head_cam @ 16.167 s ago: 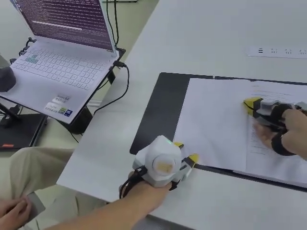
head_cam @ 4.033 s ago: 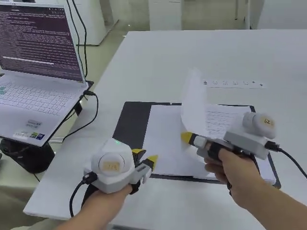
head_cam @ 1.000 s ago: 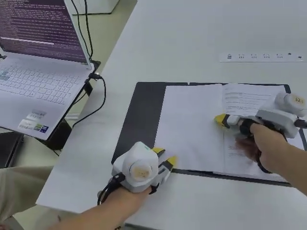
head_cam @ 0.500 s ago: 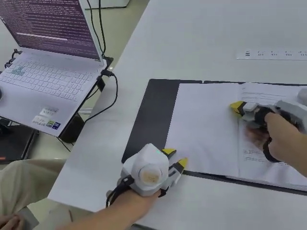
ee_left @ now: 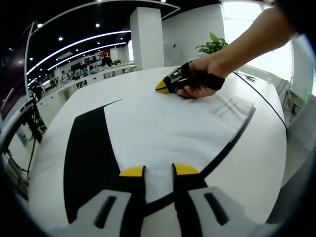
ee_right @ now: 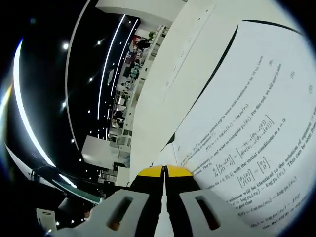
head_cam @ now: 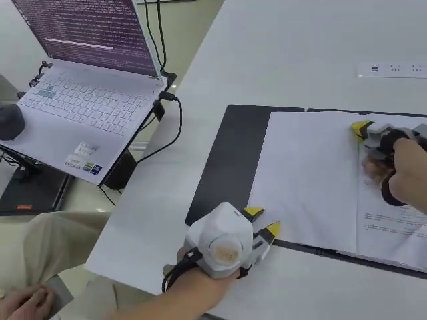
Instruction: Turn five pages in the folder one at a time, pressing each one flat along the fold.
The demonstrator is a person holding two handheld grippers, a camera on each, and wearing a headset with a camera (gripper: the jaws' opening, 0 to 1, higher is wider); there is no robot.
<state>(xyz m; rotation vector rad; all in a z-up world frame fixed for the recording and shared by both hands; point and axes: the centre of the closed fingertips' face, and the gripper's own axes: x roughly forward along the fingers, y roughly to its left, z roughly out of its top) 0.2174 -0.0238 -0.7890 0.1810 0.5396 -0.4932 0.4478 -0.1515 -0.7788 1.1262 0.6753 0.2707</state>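
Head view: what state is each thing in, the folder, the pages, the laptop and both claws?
Folder: open, flat on the table.
Blank page: lying flat, left of the fold.
Laptop: open, screen lit.
Left claw: open, at the folder's near edge.
Right claw: shut, tip at the printed page's inner edge.

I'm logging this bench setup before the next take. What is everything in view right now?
Open black folder: one, black, flat on the table.
Blank white page: one, white, left of the fold.
Printed white page: one, white with black text, right of the fold.
White laptop: one, screen lit, left of the table.
Black cable: one, plugged into the laptop.
White power strip: one, beyond the folder.
White table: one.
Left gripper: yellow-tipped, open, at the folder's near edge.
Right gripper: yellow-tipped, shut, at the fold.
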